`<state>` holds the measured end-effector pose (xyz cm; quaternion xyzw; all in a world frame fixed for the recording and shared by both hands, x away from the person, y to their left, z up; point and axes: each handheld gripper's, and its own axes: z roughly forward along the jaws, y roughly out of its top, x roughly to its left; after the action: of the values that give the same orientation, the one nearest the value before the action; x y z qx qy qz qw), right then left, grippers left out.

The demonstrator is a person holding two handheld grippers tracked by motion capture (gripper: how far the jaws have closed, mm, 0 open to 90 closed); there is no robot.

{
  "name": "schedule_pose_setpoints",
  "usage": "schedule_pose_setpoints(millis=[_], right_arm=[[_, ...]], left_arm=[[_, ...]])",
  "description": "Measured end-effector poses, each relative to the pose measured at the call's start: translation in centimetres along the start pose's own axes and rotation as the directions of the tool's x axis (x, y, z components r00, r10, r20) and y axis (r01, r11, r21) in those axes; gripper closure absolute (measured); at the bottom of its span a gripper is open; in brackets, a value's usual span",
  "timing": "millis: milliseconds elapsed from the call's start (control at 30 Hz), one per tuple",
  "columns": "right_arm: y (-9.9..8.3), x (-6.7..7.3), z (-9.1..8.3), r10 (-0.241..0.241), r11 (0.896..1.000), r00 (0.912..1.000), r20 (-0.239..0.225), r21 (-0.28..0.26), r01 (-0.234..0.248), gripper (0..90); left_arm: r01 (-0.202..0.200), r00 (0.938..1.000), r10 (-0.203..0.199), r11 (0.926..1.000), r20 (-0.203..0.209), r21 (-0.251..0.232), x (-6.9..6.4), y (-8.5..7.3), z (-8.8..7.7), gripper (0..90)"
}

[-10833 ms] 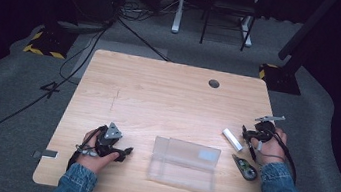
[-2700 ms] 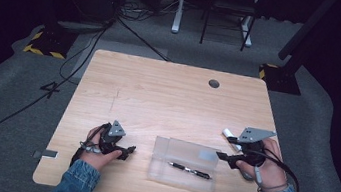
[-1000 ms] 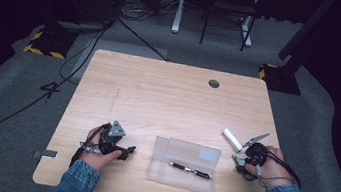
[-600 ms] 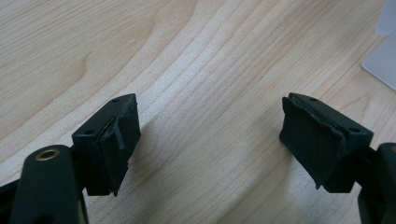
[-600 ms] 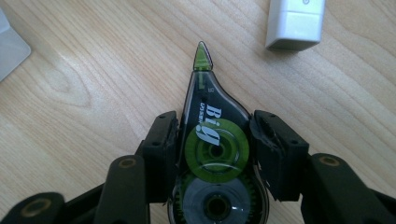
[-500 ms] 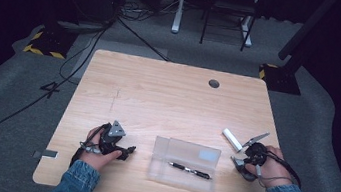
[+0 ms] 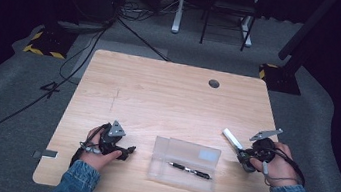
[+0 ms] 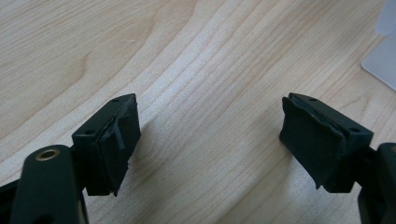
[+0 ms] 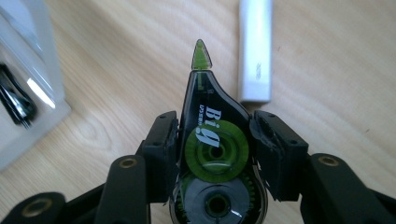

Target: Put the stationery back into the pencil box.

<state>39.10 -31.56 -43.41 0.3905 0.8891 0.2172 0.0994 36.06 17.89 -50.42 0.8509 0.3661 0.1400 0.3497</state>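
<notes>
right gripper view: one correction tape (image 9: 210, 154) clamped in right gripper (image 9: 212, 154); left gripper (image 8: 210, 140) apart.

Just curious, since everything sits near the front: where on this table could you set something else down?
The far half of the table, up to the round hole, is bare. So is the strip between the left gripper and the clear case. It is crowded by the right gripper, correction tape and white stick.

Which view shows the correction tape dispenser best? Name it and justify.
The right gripper view: the correction tape dispenser sits close up between the right gripper jaws, green tip and reels plain. The high view gives a small dark shape at that gripper. The left gripper view faces bare table.
</notes>
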Motion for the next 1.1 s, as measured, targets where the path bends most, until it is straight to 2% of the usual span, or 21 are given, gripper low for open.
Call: schedule_pose_setpoints(millis=[100,267,467,633,667,700,733,767,833,867,933,1033,1100], right_arm=[[0.2,0.0,-0.8,0.000,0.997,1.0000,-0.003,-0.071,0.000,52.4],[0.7,0.5,-2.4,-0.001,0.980,0.9996,-0.027,-0.197,-0.005,52.4],[1.1,1.0,-3.4,-0.023,0.959,0.9990,-0.039,-0.282,0.011,52.4],[1.4,1.6,-4.2,-0.045,0.936,0.9974,-0.057,-0.351,0.023,52.4],[1.4,1.6,-4.2,-0.045,0.936,0.9974,-0.057,-0.351,0.023,52.4],[1.5,1.9,-4.4,-0.056,0.931,0.9966,-0.059,-0.364,0.031,52.4],[1.7,2.3,-4.6,-0.078,0.920,0.9950,-0.063,-0.388,0.048,52.4],[1.7,2.3,-4.6,-0.078,0.920,0.9950,-0.063,-0.388,0.048,52.4],[1.9,2.8,-4.8,-0.105,0.910,0.9916,-0.076,-0.409,0.065,52.4],[2.1,3.3,-4.9,-0.131,0.900,0.9876,-0.086,-0.428,0.082,52.4],[2.2,3.8,-4.9,-0.152,0.892,0.9832,-0.102,-0.443,0.092,52.4],[2.5,4.5,-4.7,-0.186,0.885,0.9764,-0.110,-0.451,0.117,52.4],[2.7,5.1,-4.5,-0.210,0.882,0.9689,-0.131,-0.453,0.130,52.4]], left_arm=[[0.000,1.0000,0.000,1.0000,0.000,0.000,0.0,0.0,0.0,19.9],[0.000,1.0000,0.000,1.0000,0.000,0.000,0.0,0.0,0.0,20.0],[-0.001,1.0000,0.001,1.0000,0.001,0.003,0.0,0.0,0.0,20.0],[0.000,1.0000,0.000,1.0000,0.003,0.002,0.0,0.0,0.0,20.0],[0.000,1.0000,0.000,1.0000,0.003,0.002,0.0,0.0,0.0,20.0],[-0.001,1.0000,0.001,1.0000,0.003,0.003,0.0,0.0,0.0,20.0],[0.000,1.0000,0.000,1.0000,0.003,0.002,0.0,0.0,0.0,20.0],[0.000,1.0000,0.000,1.0000,0.003,0.002,0.0,0.0,0.0,20.0],[0.000,1.0000,0.000,1.0000,0.003,0.003,0.0,0.0,0.0,20.0],[0.000,1.0000,0.000,1.0000,0.003,0.003,0.0,0.0,0.0,20.0],[0.000,1.0000,0.000,1.0000,0.003,0.003,0.0,0.0,0.0,20.0],[0.000,1.0000,0.000,1.0000,0.003,0.002,0.0,0.0,0.0,20.0],[0.000,1.0000,0.000,1.0000,0.003,0.002,0.0,0.0,0.0,20.0]])
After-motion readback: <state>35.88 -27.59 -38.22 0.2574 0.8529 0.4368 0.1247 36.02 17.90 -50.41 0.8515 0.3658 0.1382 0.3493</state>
